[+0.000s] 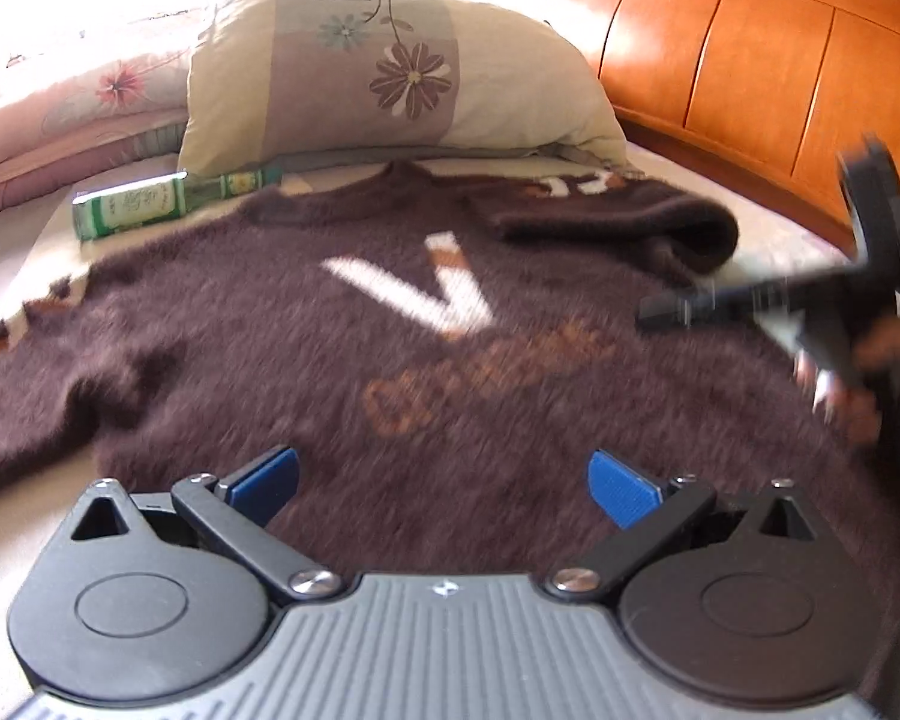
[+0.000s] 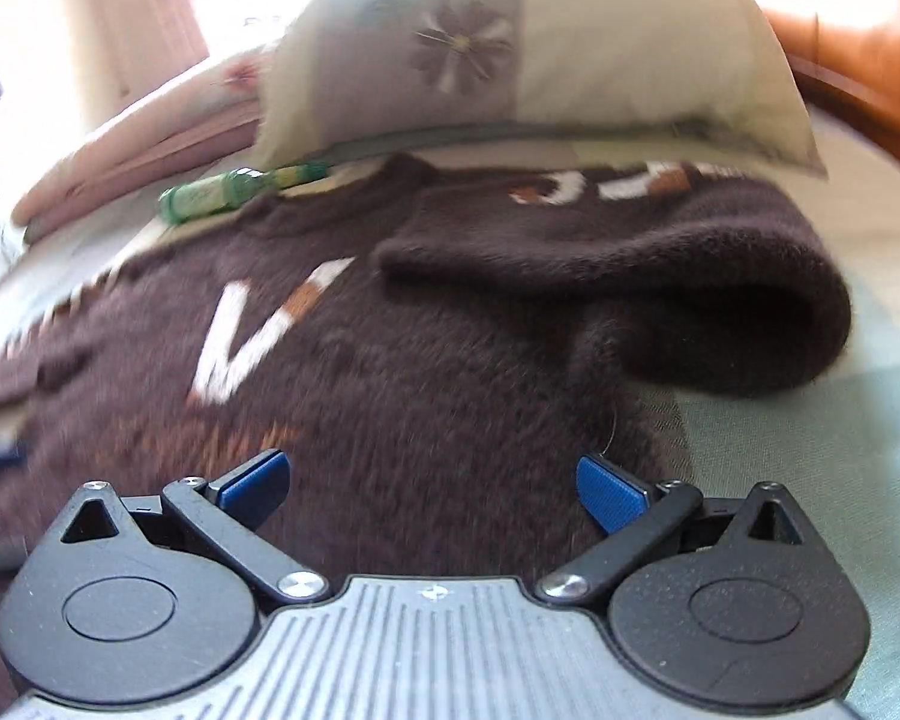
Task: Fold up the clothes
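Sweater: flat on bed, right sleeve folded in.
Left claw: spread, empty.
Right claw: spread too.
My tip: pinch hem corners evenly.

The sweater was dark brown with a white V and orange lettering. The pillow was cream and taupe with flowers. The bottle was green, the headboard orange-brown.

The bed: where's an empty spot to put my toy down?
Bare sheet lies right of the brown sweater, toward the wooden headboard. It's crowded up top: pillow and green bottle sit against the sweater's collar.
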### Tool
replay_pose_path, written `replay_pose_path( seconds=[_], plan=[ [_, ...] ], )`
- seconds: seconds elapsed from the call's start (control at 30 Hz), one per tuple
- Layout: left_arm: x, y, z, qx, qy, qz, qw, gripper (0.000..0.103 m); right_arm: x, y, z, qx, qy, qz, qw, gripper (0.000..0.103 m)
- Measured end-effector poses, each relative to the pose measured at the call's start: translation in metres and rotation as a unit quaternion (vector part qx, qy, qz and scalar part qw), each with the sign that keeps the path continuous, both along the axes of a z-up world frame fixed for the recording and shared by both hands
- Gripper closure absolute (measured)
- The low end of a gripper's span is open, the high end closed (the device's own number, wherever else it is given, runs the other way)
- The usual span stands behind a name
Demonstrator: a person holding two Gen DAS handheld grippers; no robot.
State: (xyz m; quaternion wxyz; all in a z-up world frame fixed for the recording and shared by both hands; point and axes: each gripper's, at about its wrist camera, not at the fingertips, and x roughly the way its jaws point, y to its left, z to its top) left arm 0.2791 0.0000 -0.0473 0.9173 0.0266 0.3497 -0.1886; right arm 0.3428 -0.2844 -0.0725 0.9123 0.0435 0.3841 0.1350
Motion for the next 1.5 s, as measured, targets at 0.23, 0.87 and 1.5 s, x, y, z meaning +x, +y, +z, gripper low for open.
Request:
replay_pose_path(
  seconds=[0.23, 0.87, 1.5],
  plan=[
    [0.073, -0.052, 0.027, -0.073, 0.092, -0.012, 0.993, 0.001, -0.031, 0.014, -0.004, -0.037, -0.026, 0.068, 0.997, 0.0],
    [0.196, -0.105, -0.01, -0.255, 0.207, 0.064, 0.9422, 0.001, -0.105, 0.004, 0.05, -0.045, -0.119, 0.092, 0.988, 0.0],
    [0.232, -0.106, -0.048, -0.34, 0.17, 0.102, 0.9193, 0.002, -0.097, 0.011, 0.035, -0.074, -0.102, 0.101, 0.987, 0.0]
  ],
)
